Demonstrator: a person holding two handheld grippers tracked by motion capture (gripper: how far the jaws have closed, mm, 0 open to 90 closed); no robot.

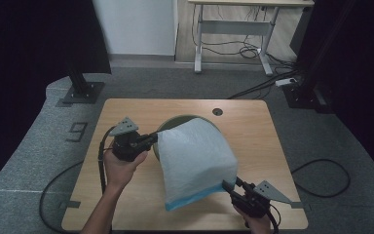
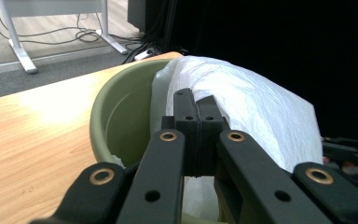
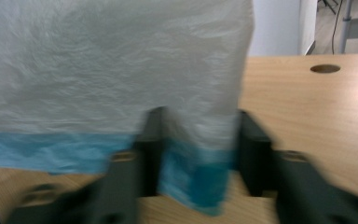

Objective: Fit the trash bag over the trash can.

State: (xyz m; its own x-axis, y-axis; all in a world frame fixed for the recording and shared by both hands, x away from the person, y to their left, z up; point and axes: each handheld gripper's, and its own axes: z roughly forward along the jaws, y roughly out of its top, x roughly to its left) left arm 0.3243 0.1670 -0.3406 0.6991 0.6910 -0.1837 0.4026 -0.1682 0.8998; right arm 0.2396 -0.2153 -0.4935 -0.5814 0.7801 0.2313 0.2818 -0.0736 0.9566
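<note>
A white sheet with a blue hem (image 1: 197, 156) (image 2: 261, 107) (image 3: 121, 60) is draped over an olive green bowl (image 1: 175, 118) (image 2: 121, 116) in the middle of the wooden table (image 1: 126, 112). My left gripper (image 1: 154, 138) (image 2: 197, 116) is at the sheet's upper left corner, over the bowl's rim, with its jaws pressed together on the sheet's edge. My right gripper (image 1: 228, 186) (image 3: 199, 120) is at the sheet's lower right corner. Its jaws stand apart with the blue-hemmed corner hanging between them. That view is blurred.
A round cable hole (image 1: 217, 111) (image 3: 325, 68) sits near the table's far edge. Black stand bases (image 1: 83, 91) flank the table on the grey carpet, with cables on the floor. A white-legged desk (image 1: 233, 27) stands at the back.
</note>
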